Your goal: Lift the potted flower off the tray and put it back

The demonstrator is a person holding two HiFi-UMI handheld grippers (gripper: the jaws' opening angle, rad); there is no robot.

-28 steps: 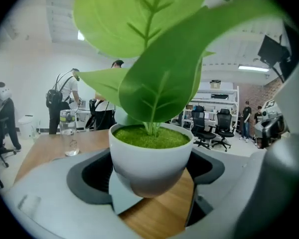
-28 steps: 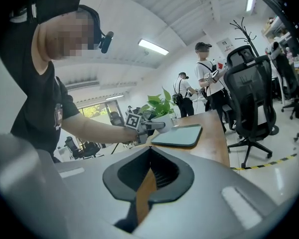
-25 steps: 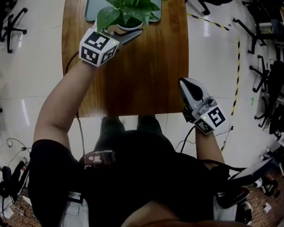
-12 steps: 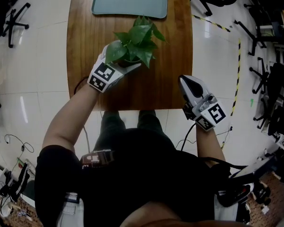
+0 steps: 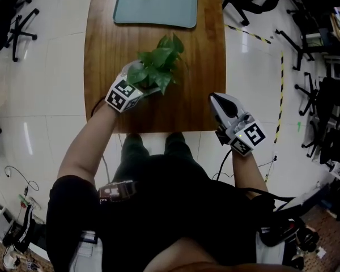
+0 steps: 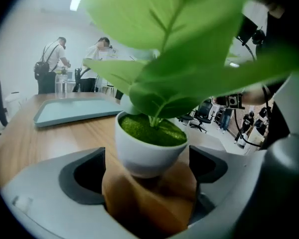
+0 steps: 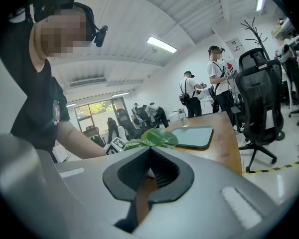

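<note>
The potted flower, green leaves in a small white pot, stands on the wooden table, off the pale teal tray and nearer to me than it. My left gripper reaches in from the near left, and the pot sits between its jaws. Those jaws are opening, with a slim gap showing beside the pot in the left gripper view. Leaves hide the fingertips in the head view. My right gripper hovers shut and empty over the table's near right corner.
The tray lies bare at the table's far end. Office chairs and several people stand beyond the table. White floor with a striped tape line runs along the right side.
The left gripper brought the plant from the tray towards me and down onto the table near the front. The right gripper has stayed about where it was.
</note>
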